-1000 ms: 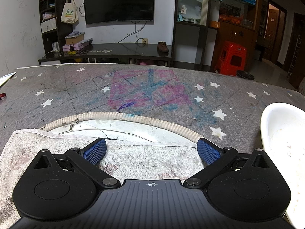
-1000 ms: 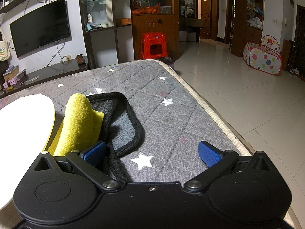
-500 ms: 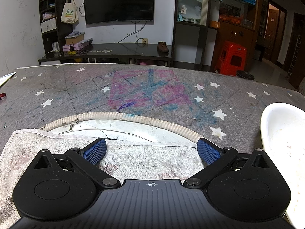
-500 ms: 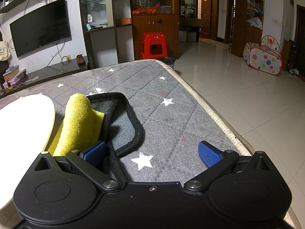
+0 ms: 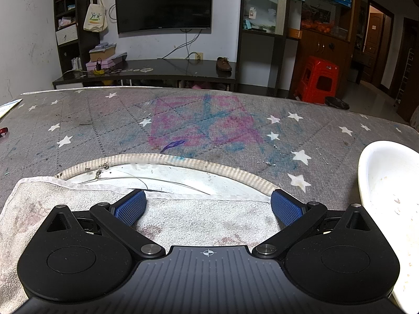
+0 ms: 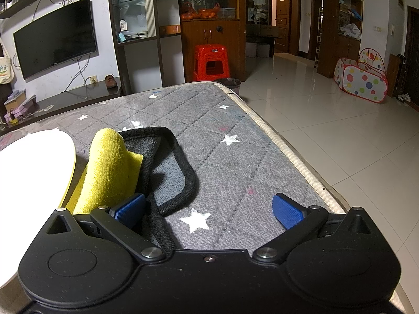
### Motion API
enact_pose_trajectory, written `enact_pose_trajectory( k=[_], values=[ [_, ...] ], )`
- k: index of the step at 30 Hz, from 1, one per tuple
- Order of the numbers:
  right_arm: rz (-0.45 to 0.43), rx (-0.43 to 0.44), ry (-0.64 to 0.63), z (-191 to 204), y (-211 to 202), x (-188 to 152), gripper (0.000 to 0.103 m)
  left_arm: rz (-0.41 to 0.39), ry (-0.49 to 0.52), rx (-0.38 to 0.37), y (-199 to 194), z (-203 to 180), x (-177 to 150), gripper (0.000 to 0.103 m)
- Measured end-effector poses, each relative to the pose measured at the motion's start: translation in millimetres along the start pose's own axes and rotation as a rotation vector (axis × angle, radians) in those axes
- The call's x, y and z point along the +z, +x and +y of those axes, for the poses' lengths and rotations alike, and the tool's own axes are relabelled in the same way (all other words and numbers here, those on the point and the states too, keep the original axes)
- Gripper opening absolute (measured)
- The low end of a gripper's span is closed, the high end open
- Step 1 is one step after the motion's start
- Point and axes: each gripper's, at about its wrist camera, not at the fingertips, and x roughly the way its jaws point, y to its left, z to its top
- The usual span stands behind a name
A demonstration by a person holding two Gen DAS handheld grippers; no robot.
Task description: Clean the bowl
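Left gripper (image 5: 208, 205), jaws spread wide and empty, low over a stained white towel (image 5: 183, 217); the white bowl (image 5: 387, 196) sits at its right. Right gripper (image 6: 208, 209), likewise wide and empty, low over the table (image 6: 235, 157), a yellow cloth (image 6: 110, 170) near-left

Red stool (image 5: 318, 78) standing by cabinet, TV (image 5: 163, 2) hanging on wall, spotted play tent (image 6: 362, 78) sitting on floor, shoe (image 5: 223, 63) lying on TV bench.

No lettering could be read in either view. The television (image 5: 163, 2) at the far wall carried a small mark on its lower edge, possibly a brand, too small to make out. The tote bag (image 5: 95, 18) to its left showed a coloured figure logo with illegible print.
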Motion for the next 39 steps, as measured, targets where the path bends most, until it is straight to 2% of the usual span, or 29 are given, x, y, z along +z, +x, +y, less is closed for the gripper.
enact_pose_trajectory(
  k=[39],
  values=[
    [0.000,0.001,0.001,5.4,3.0,0.5,0.103,0.000,0.001,0.000,0.5,0.0,-0.1,0.103]
  ],
)
